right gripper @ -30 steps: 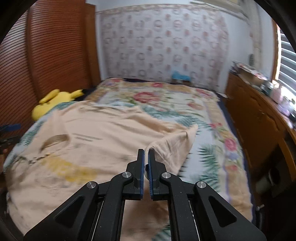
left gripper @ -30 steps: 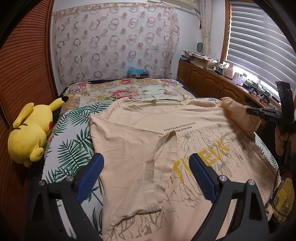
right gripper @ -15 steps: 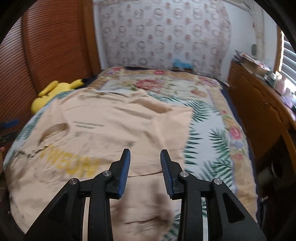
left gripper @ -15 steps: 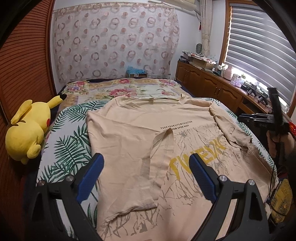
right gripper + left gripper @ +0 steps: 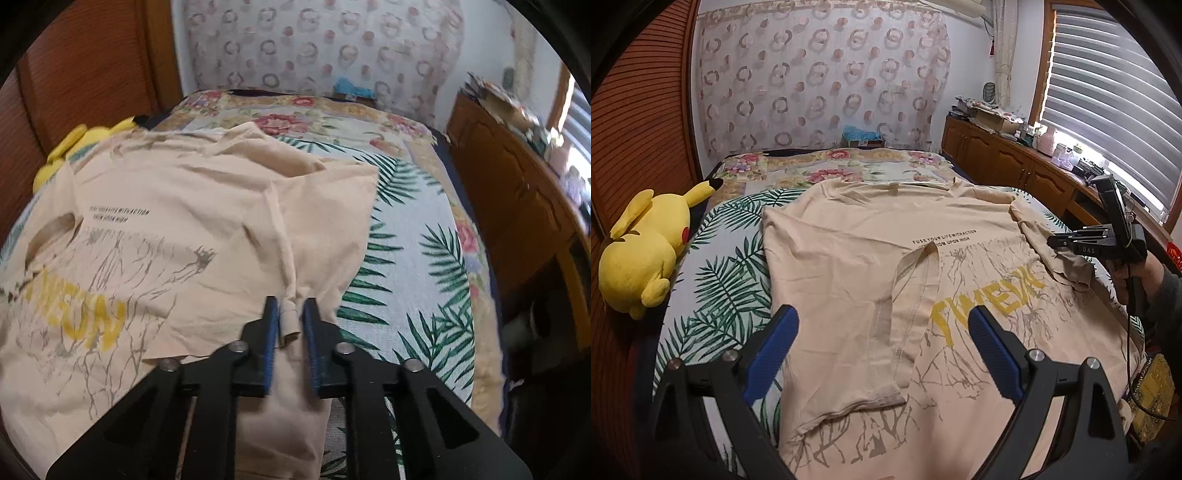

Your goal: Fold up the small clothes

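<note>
The beige cotton T-shirt with yellow lettering (image 5: 960, 266) lies spread on the bed with the palm-leaf and floral cover (image 5: 716, 280), print side up, its left sleeve folded inward across the chest. Left tongs (image 5: 882, 343) hang above the near part of the shirt, blue-padded fingers (image 5: 772, 343) spread wide, gripping nothing. Over on the far side, right tongs (image 5: 289, 325) sit low at the shirt's right edge, fingers (image 5: 271, 328) narrowed around a bunched ridge of the sleeve seam; a small gap still shows on each side of the fabric, so they are not clamped on it. In the left view those right tongs (image 5: 1067, 242) hover over the crumpled right sleeve, a hand in a dark cuff (image 5: 1134, 273) behind them. For containers, an open cardboard box (image 5: 993, 120) stands on the long wooden sideboard (image 5: 1008, 166) by the window; its contents are too small to tell. A yellow plush toy with black-tipped ears (image 5: 642, 254) lies at the bed's left edge, just beside the shirt's left side but not touching it. To the right of the shirt a broad strip of leaf-print cover (image 5: 406, 266) lies bare up to the bed's edge, and the floral band toward the patterned curtain (image 5: 820, 81) is also bare.
</note>
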Motion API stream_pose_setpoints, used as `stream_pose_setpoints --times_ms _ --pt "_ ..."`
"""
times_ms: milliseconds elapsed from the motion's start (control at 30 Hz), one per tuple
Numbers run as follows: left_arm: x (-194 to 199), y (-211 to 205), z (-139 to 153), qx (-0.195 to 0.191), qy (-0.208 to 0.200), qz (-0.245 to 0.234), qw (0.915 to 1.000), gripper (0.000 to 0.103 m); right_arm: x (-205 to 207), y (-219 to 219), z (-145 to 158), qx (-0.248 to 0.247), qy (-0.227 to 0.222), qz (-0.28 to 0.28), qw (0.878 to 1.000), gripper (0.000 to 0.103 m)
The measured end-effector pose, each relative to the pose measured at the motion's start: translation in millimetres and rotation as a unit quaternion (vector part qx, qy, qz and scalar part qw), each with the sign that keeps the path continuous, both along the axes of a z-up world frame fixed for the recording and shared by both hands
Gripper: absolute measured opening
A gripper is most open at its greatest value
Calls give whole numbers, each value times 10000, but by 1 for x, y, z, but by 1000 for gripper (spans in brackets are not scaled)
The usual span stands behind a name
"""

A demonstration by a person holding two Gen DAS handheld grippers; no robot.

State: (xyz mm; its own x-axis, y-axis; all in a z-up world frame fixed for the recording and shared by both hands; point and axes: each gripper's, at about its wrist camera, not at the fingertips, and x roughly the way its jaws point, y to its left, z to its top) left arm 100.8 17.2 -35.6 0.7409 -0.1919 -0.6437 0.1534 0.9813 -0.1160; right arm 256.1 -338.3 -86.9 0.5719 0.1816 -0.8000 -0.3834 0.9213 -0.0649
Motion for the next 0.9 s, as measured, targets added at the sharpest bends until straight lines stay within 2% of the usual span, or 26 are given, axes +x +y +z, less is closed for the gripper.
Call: stream_pose_setpoints --times_ms 267,600,633,667,733,900 --pt "-2 9 -3 8 17 68 10000 93 3 19 28 185 -322 179 9992 5" --pt "-5 16 -4 -28 37 129 9999 93 3 38 39 309 -495 360 9976 4" --pt "-6 16 -4 -37 40 122 9999 93 2 37 40 273 -545 324 9976 5" --pt "-6 16 -4 -39 39 112 9999 93 3 35 39 279 -544 291 9977 16" --pt "-8 15 -6 -48 36 87 9999 93 4 25 36 318 -472 202 9982 30" --pt "-9 11 -10 -80 65 30 9999 93 -3 4 13 177 -190 114 9996 30"
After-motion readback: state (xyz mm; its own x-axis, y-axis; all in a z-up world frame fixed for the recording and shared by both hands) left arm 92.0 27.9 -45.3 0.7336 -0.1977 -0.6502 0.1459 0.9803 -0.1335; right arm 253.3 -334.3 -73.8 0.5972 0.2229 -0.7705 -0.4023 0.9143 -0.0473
